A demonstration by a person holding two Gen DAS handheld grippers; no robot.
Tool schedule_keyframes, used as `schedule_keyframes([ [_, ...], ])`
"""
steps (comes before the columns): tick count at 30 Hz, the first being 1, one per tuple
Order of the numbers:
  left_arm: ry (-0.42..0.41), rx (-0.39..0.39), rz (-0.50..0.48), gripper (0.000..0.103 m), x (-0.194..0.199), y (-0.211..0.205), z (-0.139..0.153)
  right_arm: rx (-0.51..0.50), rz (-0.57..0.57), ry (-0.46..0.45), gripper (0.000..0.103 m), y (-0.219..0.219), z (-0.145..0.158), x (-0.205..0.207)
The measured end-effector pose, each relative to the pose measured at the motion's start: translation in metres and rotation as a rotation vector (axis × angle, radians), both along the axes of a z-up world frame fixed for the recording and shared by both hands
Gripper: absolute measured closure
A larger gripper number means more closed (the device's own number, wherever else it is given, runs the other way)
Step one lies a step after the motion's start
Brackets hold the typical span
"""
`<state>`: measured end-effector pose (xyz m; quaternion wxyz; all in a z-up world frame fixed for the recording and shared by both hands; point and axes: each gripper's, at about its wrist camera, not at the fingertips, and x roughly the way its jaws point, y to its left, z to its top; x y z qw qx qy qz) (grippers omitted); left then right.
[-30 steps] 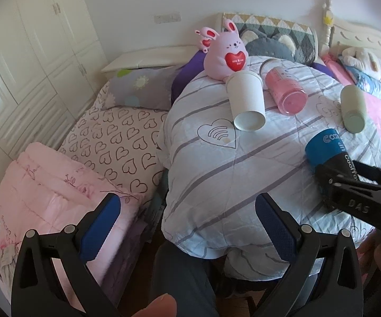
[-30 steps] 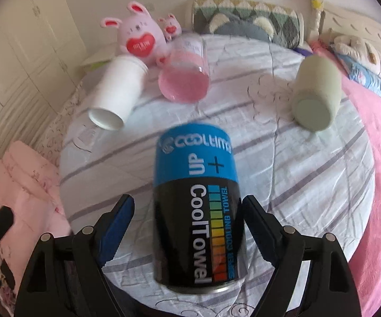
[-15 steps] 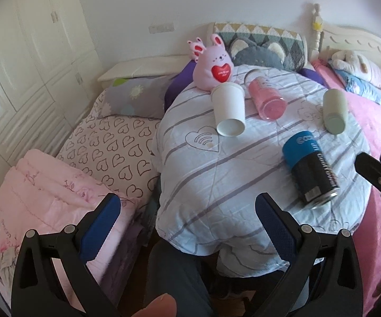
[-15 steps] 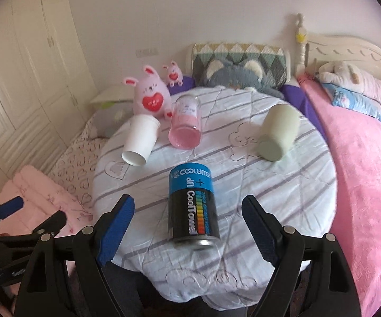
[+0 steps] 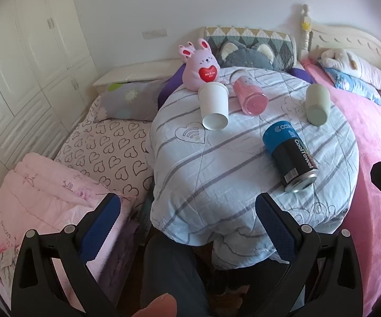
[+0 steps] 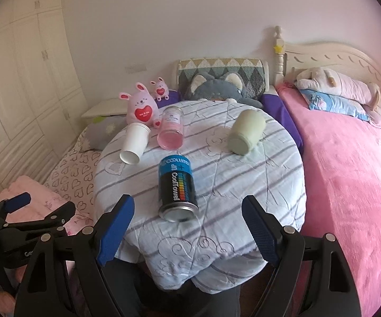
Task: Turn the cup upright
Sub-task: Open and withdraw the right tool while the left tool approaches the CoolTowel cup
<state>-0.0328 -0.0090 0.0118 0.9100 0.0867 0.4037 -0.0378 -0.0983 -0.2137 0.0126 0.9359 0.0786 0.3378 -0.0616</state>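
Note:
Several cups lie on their sides on a round table under a striped white cloth [image 5: 216, 163]. A blue-and-black can-shaped cup [image 5: 289, 155] [image 6: 177, 185] lies nearest me. Behind it lie a white paper cup [image 5: 214, 107] [image 6: 134, 142], a pink tumbler [image 5: 249, 95] [image 6: 171, 131] and a pale green cup [image 5: 316, 104] [image 6: 246, 132]. My left gripper [image 5: 187, 227] is open and empty, below the table's near left edge. My right gripper [image 6: 187, 227] is open and empty, in front of the blue-and-black cup, clear of it.
A pink bunny toy [image 5: 202, 68] stands at the table's far edge. A bed with a pink cover [image 6: 349, 171] lies to the right. A heart-print mattress [image 5: 103, 153] and a folded pink quilt [image 5: 45, 192] lie to the left. White wardrobes [image 5: 18, 66] line the left wall.
Both grippers have drawn back from the table. The right gripper was around the blue-and-black cup a second ago and now stands well clear of it; the cup still lies on its side.

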Motion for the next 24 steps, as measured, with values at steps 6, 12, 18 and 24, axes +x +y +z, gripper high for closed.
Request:
schedule_keyframes([
  [6,-0.005,-0.002,0.002,0.0,-0.004,0.0,0.002,0.002,-0.002,0.004,0.018,-0.006,-0.002,-0.004],
  [12,0.008,-0.01,-0.009,0.0,-0.005,-0.004,0.004,0.0,0.003,-0.004,0.018,-0.009,0.0,-0.005],
  [18,0.022,-0.014,-0.027,0.0,-0.005,-0.022,0.005,0.01,0.006,-0.002,0.018,-0.016,-0.002,-0.005],
  [24,0.036,-0.012,-0.053,0.0,-0.001,-0.055,0.005,0.035,0.008,-0.003,0.018,-0.035,-0.005,-0.005],
])
